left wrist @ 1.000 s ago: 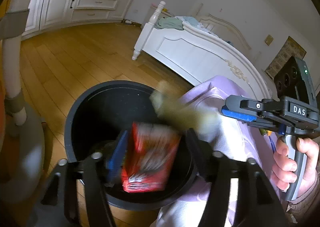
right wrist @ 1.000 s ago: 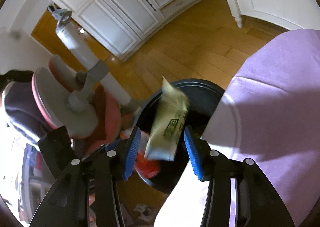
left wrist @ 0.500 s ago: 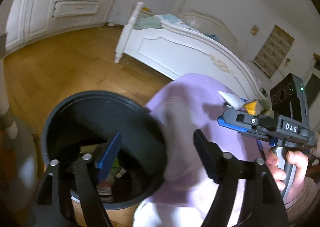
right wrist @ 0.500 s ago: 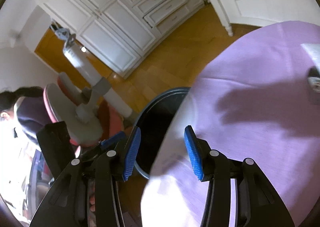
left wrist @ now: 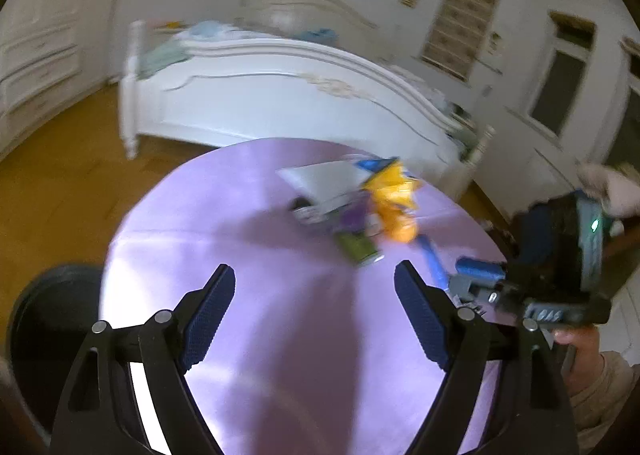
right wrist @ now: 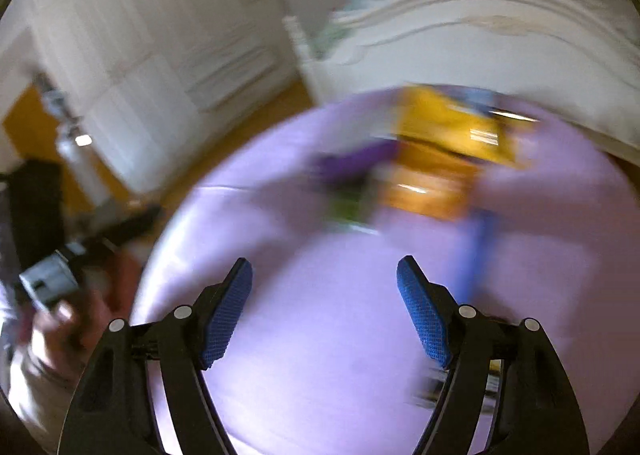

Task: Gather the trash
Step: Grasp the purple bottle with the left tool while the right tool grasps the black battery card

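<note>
At lower centre of both wrist views, the left gripper (left wrist: 314,287) and right gripper (right wrist: 324,279) have just been opening w/ nothing between the blue pads, both above the round lilac-clothed table (left wrist: 248,215). Trash sits mid-table toward upper right: crumpled orange-yellow snack bag (left wrist: 394,203), purple-green wrapper (left wrist: 356,235), white flat packet (left wrist: 324,179), blue stick-shaped item (left wrist: 432,257). Black round bin (left wrist: 44,319) at lower left, just beside table edge.

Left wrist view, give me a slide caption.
Open left gripper over purple table, facing an orange wrapper and other trash.
</note>
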The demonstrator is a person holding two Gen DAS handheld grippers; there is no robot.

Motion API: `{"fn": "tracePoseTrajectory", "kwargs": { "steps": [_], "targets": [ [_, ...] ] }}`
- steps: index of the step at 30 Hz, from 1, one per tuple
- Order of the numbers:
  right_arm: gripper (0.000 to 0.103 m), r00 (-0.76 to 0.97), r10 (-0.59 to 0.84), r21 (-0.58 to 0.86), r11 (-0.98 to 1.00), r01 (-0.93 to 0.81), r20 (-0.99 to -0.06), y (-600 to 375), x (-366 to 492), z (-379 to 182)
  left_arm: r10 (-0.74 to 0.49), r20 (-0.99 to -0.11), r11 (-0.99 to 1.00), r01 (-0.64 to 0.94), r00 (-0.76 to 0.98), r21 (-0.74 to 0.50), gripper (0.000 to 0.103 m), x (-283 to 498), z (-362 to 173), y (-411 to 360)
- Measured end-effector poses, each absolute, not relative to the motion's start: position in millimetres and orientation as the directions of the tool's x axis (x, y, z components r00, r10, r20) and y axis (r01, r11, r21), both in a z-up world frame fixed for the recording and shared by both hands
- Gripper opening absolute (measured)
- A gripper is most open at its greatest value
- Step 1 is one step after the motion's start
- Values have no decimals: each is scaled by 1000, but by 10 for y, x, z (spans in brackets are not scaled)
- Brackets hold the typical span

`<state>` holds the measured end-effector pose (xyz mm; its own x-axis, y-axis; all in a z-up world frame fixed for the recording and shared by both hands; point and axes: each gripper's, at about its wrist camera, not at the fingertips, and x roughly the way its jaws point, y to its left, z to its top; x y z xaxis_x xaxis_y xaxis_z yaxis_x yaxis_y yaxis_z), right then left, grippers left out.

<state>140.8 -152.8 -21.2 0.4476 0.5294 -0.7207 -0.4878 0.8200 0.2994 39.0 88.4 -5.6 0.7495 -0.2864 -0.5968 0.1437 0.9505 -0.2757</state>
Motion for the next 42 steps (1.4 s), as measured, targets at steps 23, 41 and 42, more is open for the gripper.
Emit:
{"fn": "tracePoseTrajectory", "kwargs": {
  "steps": [23, 41, 42],
  "targets": [
    [29, 482, 335, 77, 874, -479, -809, -1997, 1389, -510, -216, -810, 918, 396, 544, 21, 25, 1631, -528, -195],
    [60, 474, 283, -6, 854, -520, -834, -1770, 990, -467, -315, -708, 944, 289, 632, -163, 25, 519, -310, 68],
    [57, 478, 282, -12, 853, -522, -832, -1756, 969, -454, -321, -702, 944, 275, 636, -182, 25, 469, -321, 97]
  ]
}}
